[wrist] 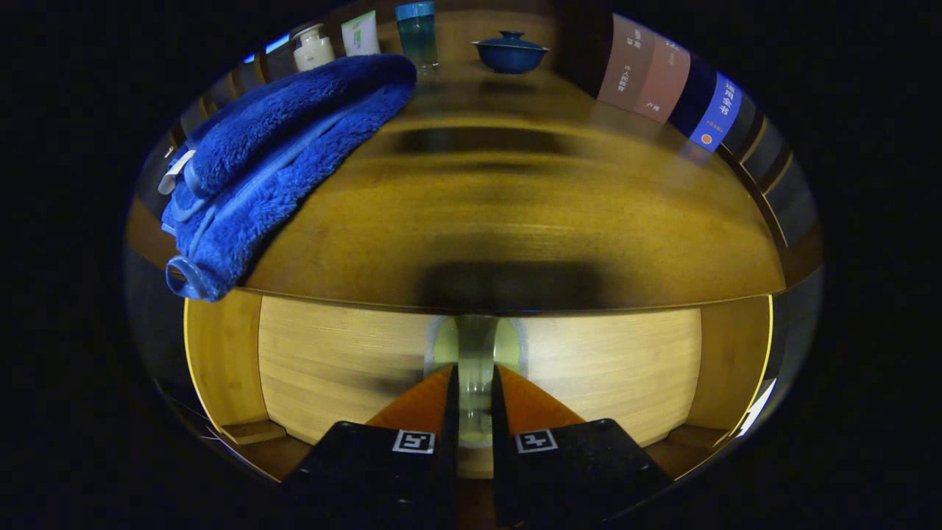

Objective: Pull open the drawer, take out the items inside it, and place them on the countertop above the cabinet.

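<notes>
Now, hand-held gripper (475, 383): the two fingers stand close together with only a narrow gap, and a pale, see-through upright piece is in that gap; both fingers seem to press on its sides.
Knob (475, 346): this pale piece stands out from the middle of the drawer front, with a round pale plate behind it; I take it for the drawer's handle, but its exact form is blurred.
Drawer (353, 361): the light wooden front is straight ahead of the fingers, under the tabletop edge; darker wooden side walls show at both sides. Whether it is pulled out a little, I cannot tell. The inside is hidden.
Tabletop (515, 213): brown wooden surface above the drawer, beyond the fingers; a dark shadow lies on its front edge just above the knob.
Towel (280, 162): blue, fluffy, folded, lying on the left part of the tabletop; one corner with a loop hangs over the front edge, left of the drawer front and well apart from the knob.
Jar (313, 48): small and white, at the far back, behind the towel.
Tube (360, 34): white with green, just right of the jar.
Glass (417, 35): blue-green, upright, near the towel's far end.
Bowl (511, 51): dark blue with a lid, at the back middle, standing free.
Books (670, 85): upright in a row at the far right.
In the way: nothing stands between the fingers and the drawer front.
</notes>
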The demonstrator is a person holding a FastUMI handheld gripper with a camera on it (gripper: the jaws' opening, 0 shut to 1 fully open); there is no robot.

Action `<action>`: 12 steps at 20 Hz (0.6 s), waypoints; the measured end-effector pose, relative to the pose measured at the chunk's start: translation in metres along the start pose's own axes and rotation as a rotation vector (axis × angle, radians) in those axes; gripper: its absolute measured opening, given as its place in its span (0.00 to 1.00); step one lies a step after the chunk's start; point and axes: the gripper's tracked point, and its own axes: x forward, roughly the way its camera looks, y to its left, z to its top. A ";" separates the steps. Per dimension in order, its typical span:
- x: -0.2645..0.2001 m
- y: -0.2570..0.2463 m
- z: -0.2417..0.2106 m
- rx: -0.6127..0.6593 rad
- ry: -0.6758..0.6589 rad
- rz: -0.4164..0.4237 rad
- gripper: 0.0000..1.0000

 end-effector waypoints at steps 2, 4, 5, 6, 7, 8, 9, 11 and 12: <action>-0.005 0.002 0.002 -0.012 -0.008 0.008 0.25; -0.009 0.003 0.004 -0.007 -0.024 0.014 0.25; -0.010 0.004 0.004 -0.006 -0.033 0.018 0.25; -0.014 0.003 0.003 -0.008 -0.036 0.017 0.25; -0.017 0.003 0.001 -0.010 -0.042 0.020 0.25; -0.022 0.002 -0.001 -0.007 -0.049 0.025 0.25; -0.028 0.003 -0.003 -0.004 -0.058 0.032 0.25; -0.044 0.003 -0.008 0.001 -0.082 0.047 0.25; -0.054 0.002 -0.010 0.003 -0.102 0.052 0.25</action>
